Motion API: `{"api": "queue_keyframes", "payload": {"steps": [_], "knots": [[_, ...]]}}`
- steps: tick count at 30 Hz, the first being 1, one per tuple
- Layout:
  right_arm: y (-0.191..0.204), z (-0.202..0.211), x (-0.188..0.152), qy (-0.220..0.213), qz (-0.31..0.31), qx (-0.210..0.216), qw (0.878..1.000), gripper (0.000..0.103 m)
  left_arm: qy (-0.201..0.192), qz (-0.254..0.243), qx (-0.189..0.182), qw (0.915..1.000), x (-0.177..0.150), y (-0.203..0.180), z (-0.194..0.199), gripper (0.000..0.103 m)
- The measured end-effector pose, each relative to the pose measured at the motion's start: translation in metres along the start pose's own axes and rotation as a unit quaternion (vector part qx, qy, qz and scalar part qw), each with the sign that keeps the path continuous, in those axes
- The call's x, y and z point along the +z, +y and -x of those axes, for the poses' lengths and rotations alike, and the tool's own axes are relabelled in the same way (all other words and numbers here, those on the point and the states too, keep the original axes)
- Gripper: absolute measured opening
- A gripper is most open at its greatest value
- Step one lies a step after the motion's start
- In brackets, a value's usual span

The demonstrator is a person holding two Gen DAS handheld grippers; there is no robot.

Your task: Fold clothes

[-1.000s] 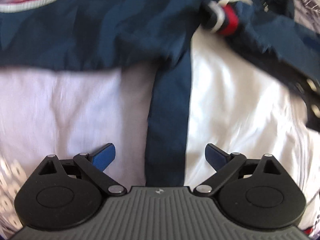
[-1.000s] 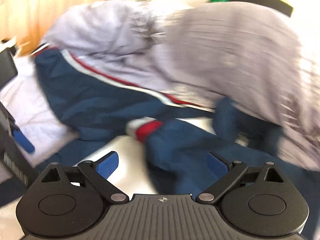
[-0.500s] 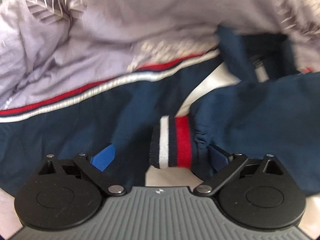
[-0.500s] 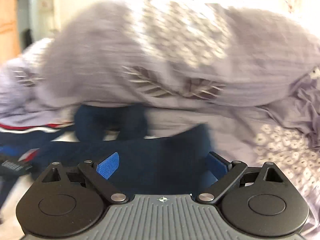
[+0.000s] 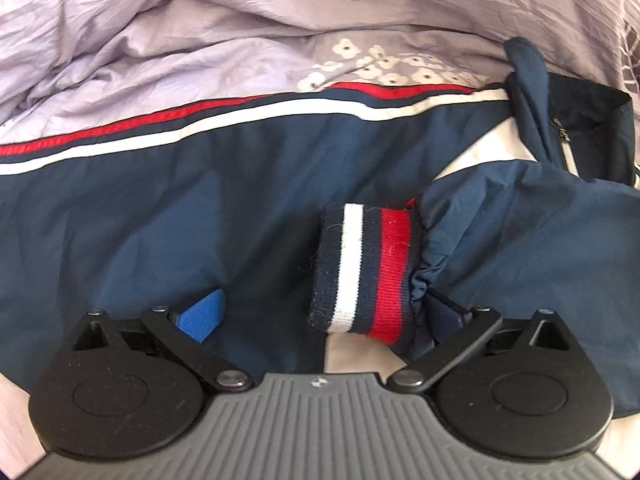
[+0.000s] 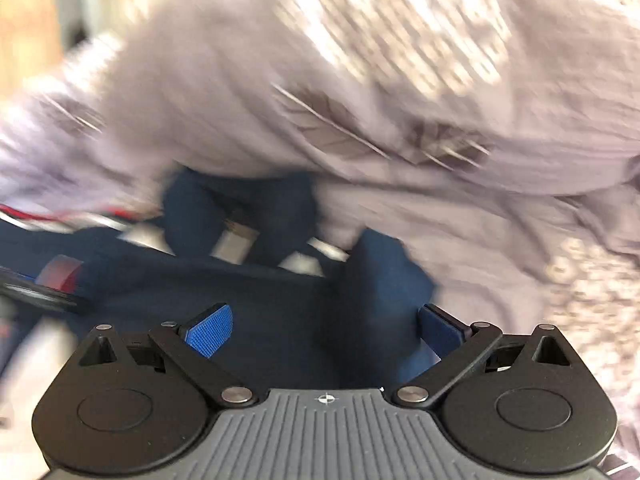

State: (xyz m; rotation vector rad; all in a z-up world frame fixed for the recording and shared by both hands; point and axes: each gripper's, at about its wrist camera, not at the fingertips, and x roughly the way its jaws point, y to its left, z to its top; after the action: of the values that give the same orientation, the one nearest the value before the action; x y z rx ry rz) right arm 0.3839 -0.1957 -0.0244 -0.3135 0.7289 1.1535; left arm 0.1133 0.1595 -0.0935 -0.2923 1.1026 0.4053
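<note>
A navy jacket (image 5: 160, 208) with a red and white striped hem lies spread on the bed. Its sleeve (image 5: 520, 232) is folded across the body and ends in a ribbed cuff (image 5: 364, 268) striped white, navy and red. My left gripper (image 5: 320, 312) points down at it and is open wide. The cuff lies between the fingers, close to the right one, and no pad presses on it. In the blurred right wrist view my right gripper (image 6: 324, 326) is open over navy jacket fabric (image 6: 280, 312), with a raised fold (image 6: 380, 280) near its right finger.
A crumpled lavender duvet (image 5: 200, 40) with white flower prints lies bunched right behind the jacket and fills most of the right wrist view (image 6: 400, 100). The jacket's white lining (image 5: 492, 140) and a zip show near the collar. A wooden surface (image 6: 24, 40) stands at the far left.
The left gripper moved from above the white lining to the striped cuff, which now lies between its fingers. The right gripper swung right, from the jacket's middle towards the sleeve's far end and the duvet.
</note>
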Motion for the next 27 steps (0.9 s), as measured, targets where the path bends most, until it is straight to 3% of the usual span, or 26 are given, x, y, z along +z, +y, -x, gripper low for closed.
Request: {"api": "queue_keyframes", "payload": {"steps": [3, 5, 6, 8, 10, 12, 14, 17, 19, 22, 25, 27], "knots": [[0.01, 0.022, -0.016, 0.0, -0.045, 0.084, 0.995, 0.1, 0.002, 0.006, -0.003, 1.0, -0.001, 0.004, 0.003, 0.103], [0.022, 0.032, -0.038, 0.018, -0.024, 0.092, 0.995, 0.1, 0.0, 0.002, -0.001, 1.0, -0.003, 0.003, 0.004, 0.103], [0.029, 0.034, -0.051, 0.025, 0.001, 0.075, 0.997, 0.1, -0.002, -0.002, 0.001, 1.0, -0.003, 0.002, 0.004, 0.103], [0.045, 0.032, -0.078, 0.031, 0.082, -0.009, 0.996, 0.1, -0.004, -0.009, 0.006, 0.9999, -0.005, 0.001, 0.003, 0.103], [0.057, 0.03, -0.103, 0.034, 0.149, -0.096, 0.984, 0.1, -0.004, -0.011, 0.009, 0.9999, -0.005, -0.001, 0.002, 0.103], [0.038, 0.028, -0.112, 0.023, 0.129, -0.182, 0.975, 0.1, -0.004, -0.011, 0.012, 0.9999, -0.005, -0.001, 0.002, 0.103], [-0.001, 0.031, -0.111, 0.019, 0.047, -0.207, 0.977, 0.103, -0.004, -0.012, 0.012, 0.9998, -0.006, -0.001, 0.003, 0.103], [-0.037, 0.037, -0.111, 0.024, -0.039, -0.179, 0.983, 0.103, -0.005, -0.014, 0.011, 0.9998, -0.007, -0.002, 0.003, 0.103], [-0.027, 0.037, -0.11, 0.041, -0.024, -0.18, 0.983, 0.103, -0.006, -0.017, 0.015, 0.9997, -0.007, -0.004, 0.003, 0.103], [-0.015, 0.062, -0.1, 0.062, -0.003, -0.134, 0.989, 0.101, -0.006, -0.018, 0.02, 0.9996, -0.008, -0.005, 0.002, 0.103], [-0.01, 0.088, -0.075, 0.028, -0.005, -0.068, 0.997, 0.101, -0.006, -0.019, 0.019, 0.9996, -0.008, -0.005, 0.002, 0.103], [-0.012, 0.093, -0.049, -0.018, -0.027, -0.031, 0.999, 0.101, -0.009, -0.019, 0.018, 0.9996, -0.009, -0.006, 0.001, 0.103]]}}
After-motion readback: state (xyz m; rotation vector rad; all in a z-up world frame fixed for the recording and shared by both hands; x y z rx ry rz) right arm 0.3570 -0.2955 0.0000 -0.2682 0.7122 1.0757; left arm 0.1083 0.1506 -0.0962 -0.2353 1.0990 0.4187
